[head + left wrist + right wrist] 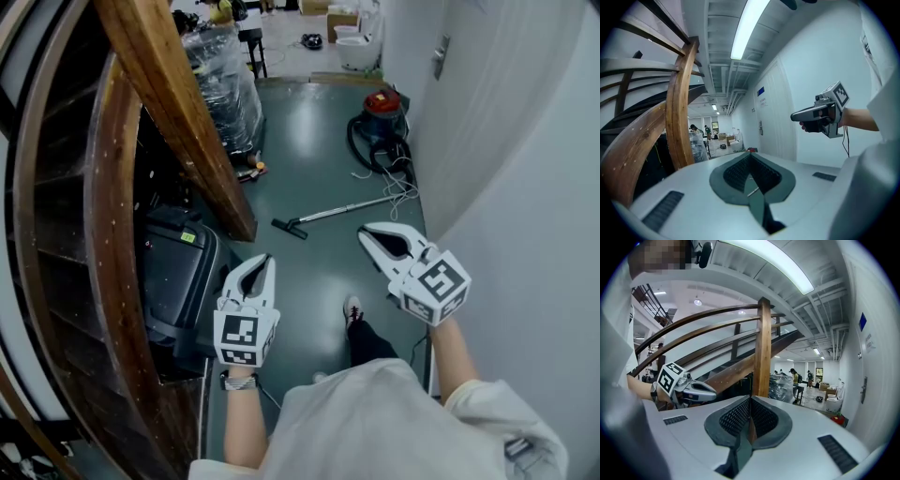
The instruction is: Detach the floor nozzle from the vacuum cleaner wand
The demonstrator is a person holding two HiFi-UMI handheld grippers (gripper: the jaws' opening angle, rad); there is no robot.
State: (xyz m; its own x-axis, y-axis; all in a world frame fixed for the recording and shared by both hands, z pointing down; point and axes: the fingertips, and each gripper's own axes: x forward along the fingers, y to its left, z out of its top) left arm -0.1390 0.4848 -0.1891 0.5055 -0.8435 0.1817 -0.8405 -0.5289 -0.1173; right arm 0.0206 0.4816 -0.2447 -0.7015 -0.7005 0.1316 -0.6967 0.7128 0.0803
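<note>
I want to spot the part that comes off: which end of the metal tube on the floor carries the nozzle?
The end nearer the wooden staircase: the flat black floor nozzle sits crosswise there. The wand's other end points toward the red vacuum cleaner.

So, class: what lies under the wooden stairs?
A black bin with a yellow-green label stands under the stairs; a plastic-wrapped bundle stands further along. The beams and the dark hide whatever is deeper in.

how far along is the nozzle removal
Nothing done yet: the floor nozzle is still joined to the wand, lying on the floor ahead near the vacuum cleaner. In hand: nothing; the left gripper and right gripper are shut, empty, short of it. Left: reach, grip, pull apart.
</note>
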